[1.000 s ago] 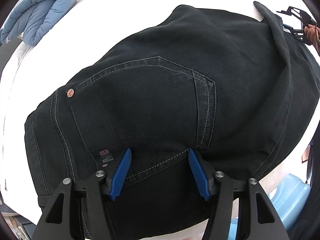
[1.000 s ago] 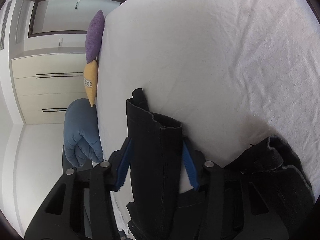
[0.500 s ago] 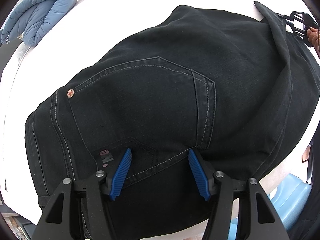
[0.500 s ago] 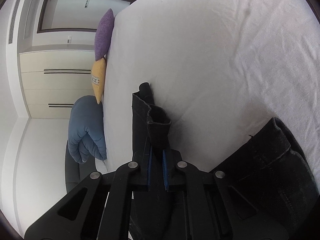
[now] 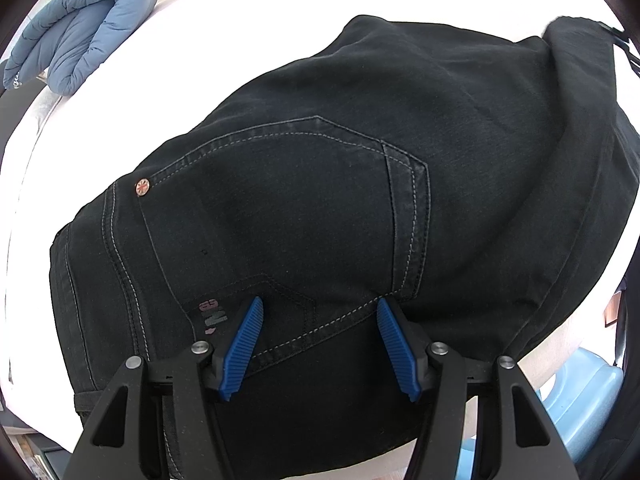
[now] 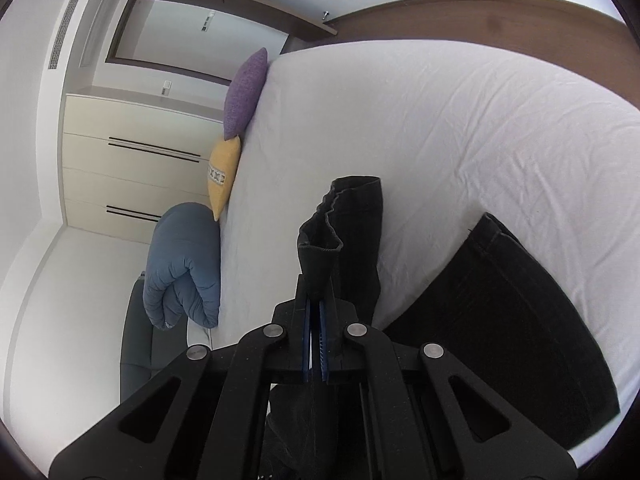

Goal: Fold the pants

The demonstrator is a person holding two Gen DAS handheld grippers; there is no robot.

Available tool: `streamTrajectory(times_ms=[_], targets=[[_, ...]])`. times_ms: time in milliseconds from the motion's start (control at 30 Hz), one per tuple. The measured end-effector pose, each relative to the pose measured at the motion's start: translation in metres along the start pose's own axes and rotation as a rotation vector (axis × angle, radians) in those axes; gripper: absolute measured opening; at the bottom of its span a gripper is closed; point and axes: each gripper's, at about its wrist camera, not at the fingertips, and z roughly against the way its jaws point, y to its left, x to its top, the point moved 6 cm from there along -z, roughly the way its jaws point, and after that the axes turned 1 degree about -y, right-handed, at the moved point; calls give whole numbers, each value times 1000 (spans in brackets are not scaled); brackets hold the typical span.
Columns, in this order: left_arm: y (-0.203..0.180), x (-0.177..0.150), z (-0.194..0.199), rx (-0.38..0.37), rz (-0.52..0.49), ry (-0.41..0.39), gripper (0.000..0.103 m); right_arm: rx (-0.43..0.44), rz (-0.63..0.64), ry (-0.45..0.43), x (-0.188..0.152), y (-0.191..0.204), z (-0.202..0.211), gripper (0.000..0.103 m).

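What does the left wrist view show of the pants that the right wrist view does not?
Only the left wrist view shows the back pocket with its copper rivet, and the open left gripper over the seat. Only the right wrist view shows the leg cuff pinched in the shut right gripper, the second leg, and the purple cushion and yellow cushion. Both show the black pants, white bed sheet and blue duvet.

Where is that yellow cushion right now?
In the right wrist view, the yellow cushion is wedged at the bed's left edge, between the purple cushion and blue duvet.
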Motion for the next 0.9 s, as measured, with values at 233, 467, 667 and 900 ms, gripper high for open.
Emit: streamTrajectory(times_ms=[233,467,667,900], targets=[[0,-2,2,-9,-10,-12,62,-155,-144,-60,-53,-89,72,2],[-1,-1,2,-27,-37,12,62,-147,-335,-88,-87,-160,86,2],[-2,2,6,-44,-76,24,63,-134,-344,-92,-80,-165,101,2],[-4,2,12,-35,-110,22,65,-173,-305,-95,-94,-170,121,2]])
